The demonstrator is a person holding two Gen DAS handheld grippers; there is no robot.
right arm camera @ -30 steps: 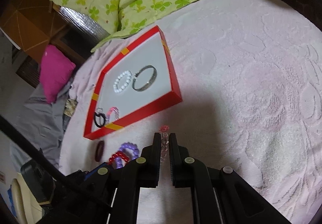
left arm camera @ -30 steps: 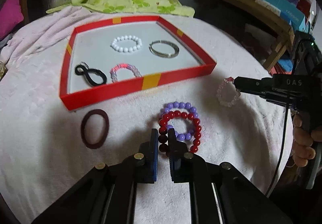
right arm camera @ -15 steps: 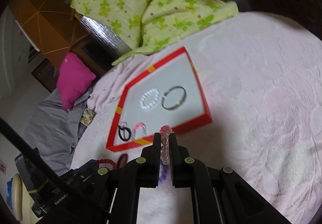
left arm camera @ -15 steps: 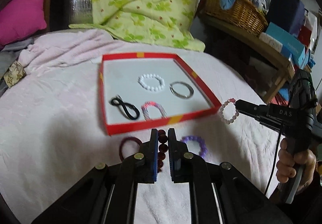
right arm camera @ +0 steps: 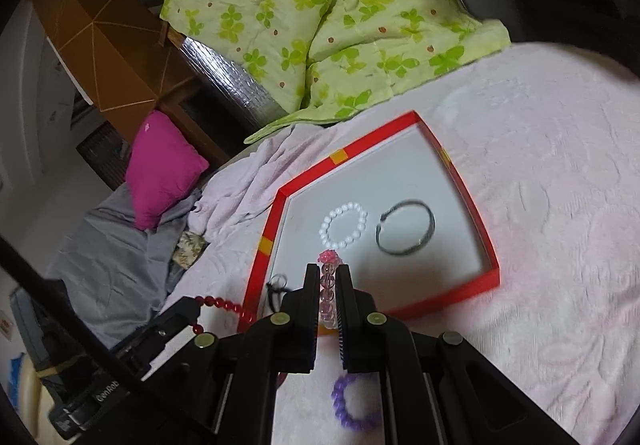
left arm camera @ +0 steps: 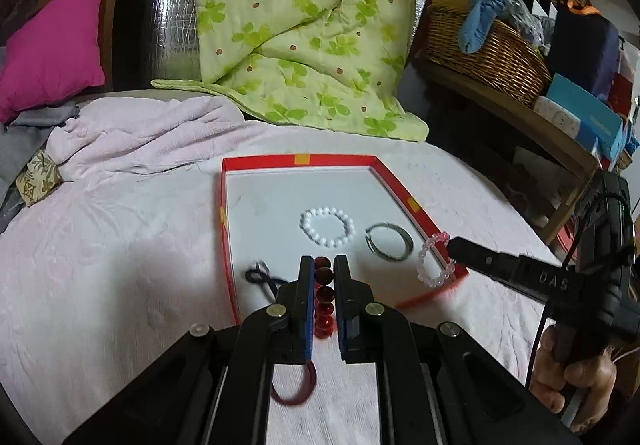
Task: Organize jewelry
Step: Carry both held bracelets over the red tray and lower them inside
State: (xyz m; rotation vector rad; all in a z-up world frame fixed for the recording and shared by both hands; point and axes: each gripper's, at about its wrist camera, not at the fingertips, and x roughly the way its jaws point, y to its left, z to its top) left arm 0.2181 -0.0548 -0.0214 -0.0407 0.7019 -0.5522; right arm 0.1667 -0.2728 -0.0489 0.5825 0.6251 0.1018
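Observation:
My left gripper [left arm camera: 320, 265] is shut on a red bead bracelet [left arm camera: 323, 301], lifted over the near edge of the red tray [left arm camera: 296, 160]. My right gripper [right arm camera: 329, 273] is shut on a clear pink bead bracelet [right arm camera: 328, 285], which hangs over the tray's right rim in the left wrist view [left arm camera: 434, 261]. In the tray lie a white bead bracelet [left arm camera: 328, 227], a silver bangle [left arm camera: 390, 241] and a black hair tie [left arm camera: 260, 277]. A purple bead bracelet [right arm camera: 352, 401] and a maroon hair band [left arm camera: 294, 389] lie on the pink cloth, near the grippers.
The tray rests on a pink blanket [left arm camera: 100, 265] over a bed. A green quilt [left arm camera: 296, 25] and a magenta pillow [left arm camera: 48, 49] lie behind it. A wicker basket [left arm camera: 484, 53] stands on a wooden shelf at right. A hand [left arm camera: 576, 381] holds the right gripper's handle.
Both grippers have lifted their bracelets off the cloth and carried them toward the tray. The red bracelet came off the purple one, which stays on the cloth.

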